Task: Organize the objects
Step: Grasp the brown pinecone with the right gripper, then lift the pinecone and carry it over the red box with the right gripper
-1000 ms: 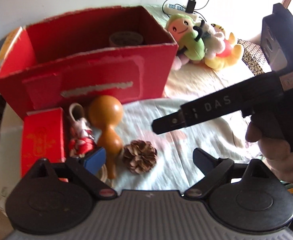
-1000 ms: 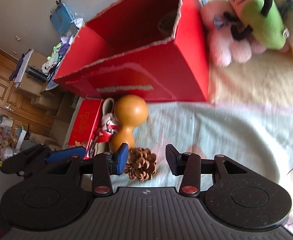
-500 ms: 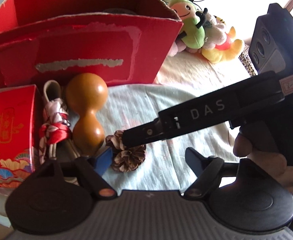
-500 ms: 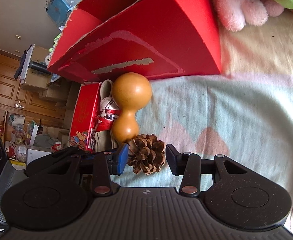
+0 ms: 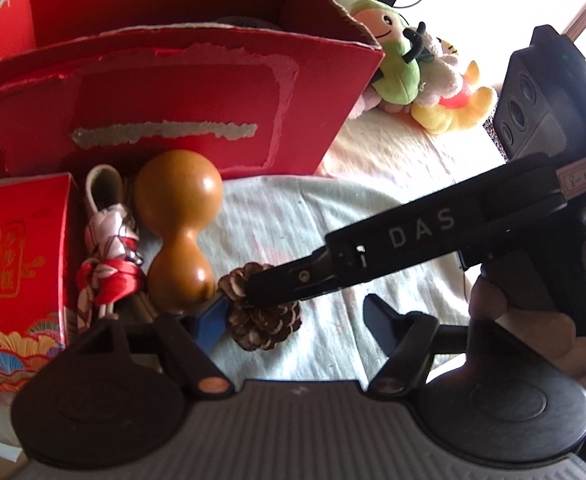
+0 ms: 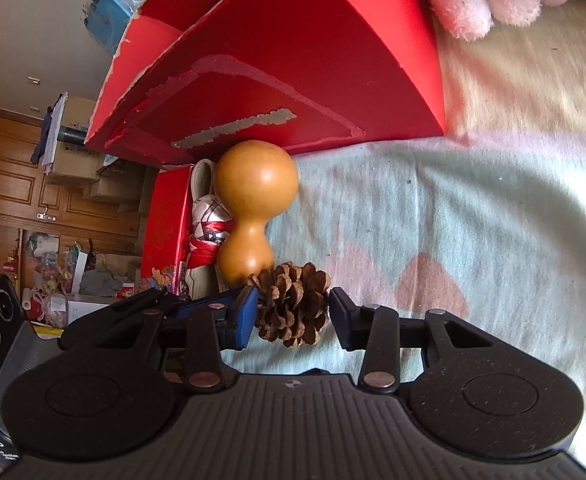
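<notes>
Taking the big red box (image 5: 181, 92) as the landmark, very little of the tidying looks finished: something dark and round sits inside it near the back wall, too hidden behind the front wall to name, and that is the only thing that may already be put away; everything else lies outside on the pale cloth (image 6: 453, 220) in front of the box; the gourd (image 5: 179, 236) lies just before the box's front wall, with a small shoe tied in red ribbon (image 5: 107, 252) touching its left side and a small red carton (image 5: 17, 284) further left; the pine cone (image 6: 293, 306) lies a little further out from the box, just beside the narrow end of the gourd; the plush toys (image 5: 421, 76) are heaped off the box's right corner. The right gripper (image 6: 293, 316) brackets the pine cone, its jaws have just been closing, and both pads stand at the cone's flanks, the blue one seemingly touching the scales, though whether they press yet I cannot tell; the cone rests on the cloth, not lifted. The left gripper (image 5: 297, 320) also has been closing, but its jaws stand wide with only the blue finger near the cone and gourd, gripping nothing. By my reading the pine cone's pickup is only beginning, and carrying it, the gourd, shoe and carton into the box all remains.
</notes>
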`<state>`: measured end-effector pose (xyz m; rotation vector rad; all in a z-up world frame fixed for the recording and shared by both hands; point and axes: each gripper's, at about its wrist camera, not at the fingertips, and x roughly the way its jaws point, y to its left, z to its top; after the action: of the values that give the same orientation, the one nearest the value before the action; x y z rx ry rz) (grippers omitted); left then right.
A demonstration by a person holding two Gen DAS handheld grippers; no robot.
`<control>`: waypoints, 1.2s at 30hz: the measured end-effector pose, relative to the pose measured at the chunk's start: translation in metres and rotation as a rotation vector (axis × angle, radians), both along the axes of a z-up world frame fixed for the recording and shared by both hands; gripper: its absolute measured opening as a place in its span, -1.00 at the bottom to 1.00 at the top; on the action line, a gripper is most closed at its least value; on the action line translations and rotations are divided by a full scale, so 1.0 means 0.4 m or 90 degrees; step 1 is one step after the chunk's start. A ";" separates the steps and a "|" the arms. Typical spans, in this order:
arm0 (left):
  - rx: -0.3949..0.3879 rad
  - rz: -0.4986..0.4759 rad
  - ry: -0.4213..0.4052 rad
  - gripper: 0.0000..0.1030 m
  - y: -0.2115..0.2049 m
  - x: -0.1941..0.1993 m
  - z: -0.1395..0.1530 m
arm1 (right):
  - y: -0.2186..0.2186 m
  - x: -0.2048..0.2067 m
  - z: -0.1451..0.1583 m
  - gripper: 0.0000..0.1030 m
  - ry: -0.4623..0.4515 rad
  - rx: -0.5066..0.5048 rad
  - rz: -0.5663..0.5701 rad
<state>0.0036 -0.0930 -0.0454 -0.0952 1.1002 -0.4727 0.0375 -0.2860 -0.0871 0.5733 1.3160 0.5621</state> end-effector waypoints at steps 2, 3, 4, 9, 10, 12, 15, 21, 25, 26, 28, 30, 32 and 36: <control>-0.003 -0.007 0.004 0.31 -0.005 0.002 0.001 | -0.005 -0.001 0.010 -0.22 -0.010 -0.009 0.001; -0.006 -0.010 0.005 0.28 -0.008 0.003 0.002 | -0.009 -0.003 0.014 -0.23 -0.014 -0.014 0.002; -0.006 -0.012 0.004 0.26 -0.011 0.004 0.004 | -0.010 -0.004 0.017 -0.23 -0.015 -0.018 0.000; -0.011 -0.044 -0.008 0.19 -0.039 0.008 0.027 | -0.037 -0.018 0.037 -0.23 -0.026 -0.029 -0.020; -0.012 -0.054 -0.013 0.18 -0.047 0.008 0.035 | -0.043 -0.022 0.040 -0.23 -0.028 -0.030 -0.026; -0.015 -0.073 -0.027 0.17 -0.063 0.009 0.055 | -0.057 -0.029 0.056 -0.23 -0.030 -0.030 -0.039; -0.024 -0.095 -0.049 0.17 -0.083 0.019 0.088 | -0.074 -0.041 0.088 -0.23 -0.043 -0.029 -0.063; -0.047 -0.139 -0.110 0.17 -0.116 0.046 0.167 | -0.106 -0.050 0.175 -0.23 -0.104 -0.046 -0.109; -0.067 -0.160 -0.151 0.17 -0.121 0.071 0.223 | -0.112 -0.043 0.237 -0.23 -0.149 -0.062 -0.131; -0.073 -0.164 -0.161 0.17 -0.120 0.078 0.237 | -0.111 -0.039 0.253 -0.23 -0.160 -0.068 -0.134; -0.080 -0.171 -0.182 0.17 -0.113 0.093 0.266 | -0.104 -0.026 0.281 -0.23 -0.182 -0.078 -0.137; -0.087 -0.173 -0.200 0.17 -0.099 0.115 0.294 | -0.092 -0.008 0.309 -0.23 -0.203 -0.086 -0.139; -0.094 -0.172 -0.215 0.16 -0.081 0.140 0.320 | -0.078 0.016 0.334 -0.23 -0.223 -0.094 -0.137; -0.106 -0.164 -0.230 0.17 -0.033 0.198 0.353 | -0.049 0.081 0.368 -0.23 -0.253 -0.114 -0.121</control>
<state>0.0827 -0.1062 0.0960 -0.0123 0.7185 -0.7811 0.0698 -0.3055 0.0599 0.4076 0.9130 0.3722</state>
